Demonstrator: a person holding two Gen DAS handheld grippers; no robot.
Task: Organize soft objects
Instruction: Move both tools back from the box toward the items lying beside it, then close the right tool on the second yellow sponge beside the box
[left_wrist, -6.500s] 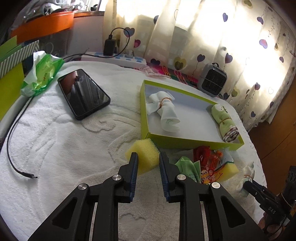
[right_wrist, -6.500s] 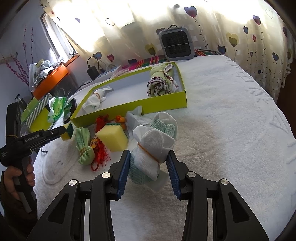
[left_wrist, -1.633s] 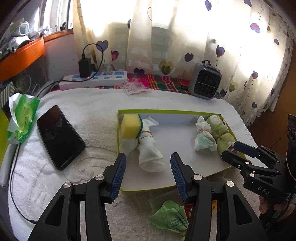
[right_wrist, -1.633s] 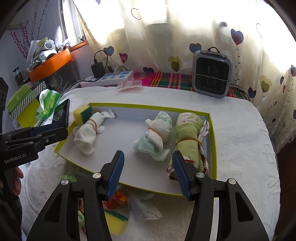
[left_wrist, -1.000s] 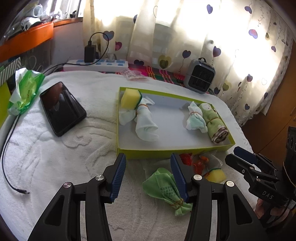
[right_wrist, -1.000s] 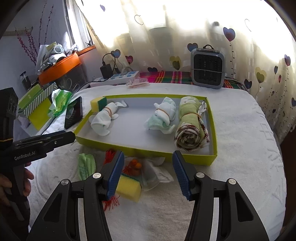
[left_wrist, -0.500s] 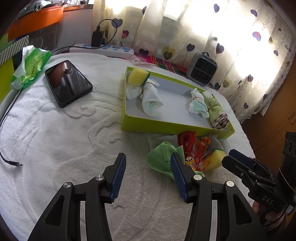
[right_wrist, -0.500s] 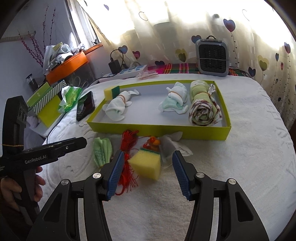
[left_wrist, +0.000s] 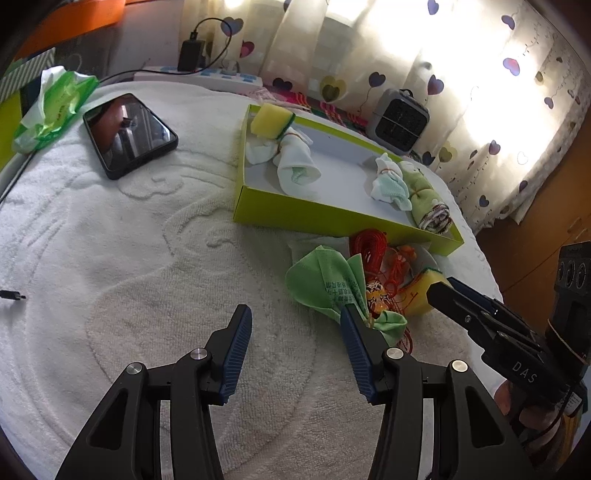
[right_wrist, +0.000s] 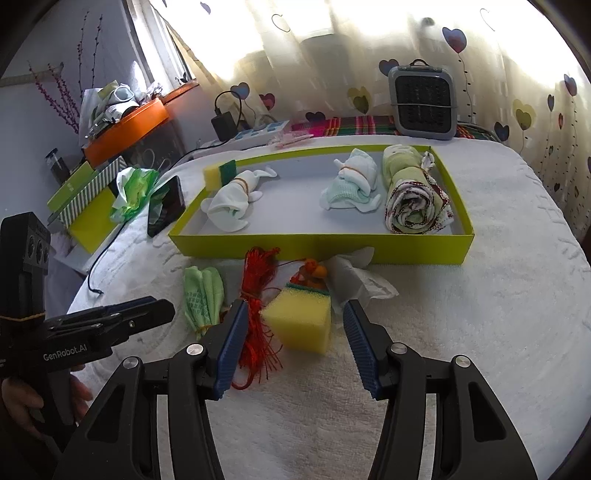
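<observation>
White towel (right_wrist: 461, 314); left hand-held gripper (left_wrist: 295, 325) apart, empty; right hand-held gripper (right_wrist: 291, 321) closing around yellow sponge (right_wrist: 299, 317)

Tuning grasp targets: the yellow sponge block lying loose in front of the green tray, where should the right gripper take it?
Grip the yellow sponge block across its two upright side faces, low on the yellow foam, coming from the near side, angled down. The right gripper is already closing around it, pads not yet touching. The left pad sits close to the red tassel cord, so that may get pinched too.
</observation>
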